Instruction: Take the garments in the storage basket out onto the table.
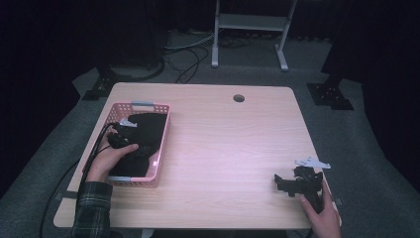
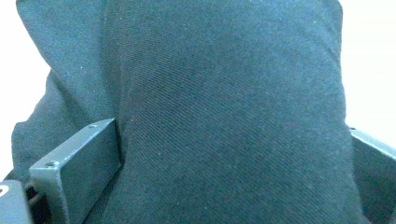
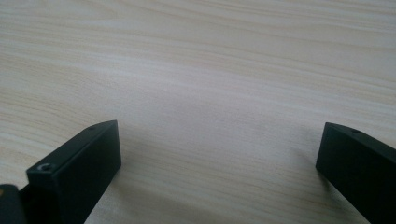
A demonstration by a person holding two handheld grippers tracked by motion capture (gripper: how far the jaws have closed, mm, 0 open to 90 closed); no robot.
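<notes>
At left of the frame the left claw pinches the dark cloth not yet lifted from the pink basket, while the right claw rests spread on the surface.

The left gripper is black, with a thin black cable and a little grey three-cornered plate on top. The right gripper is black with a grey plate too. Its jaws are flat black blocks with small screw holes. One sleeve is dark green plaid.
</notes>
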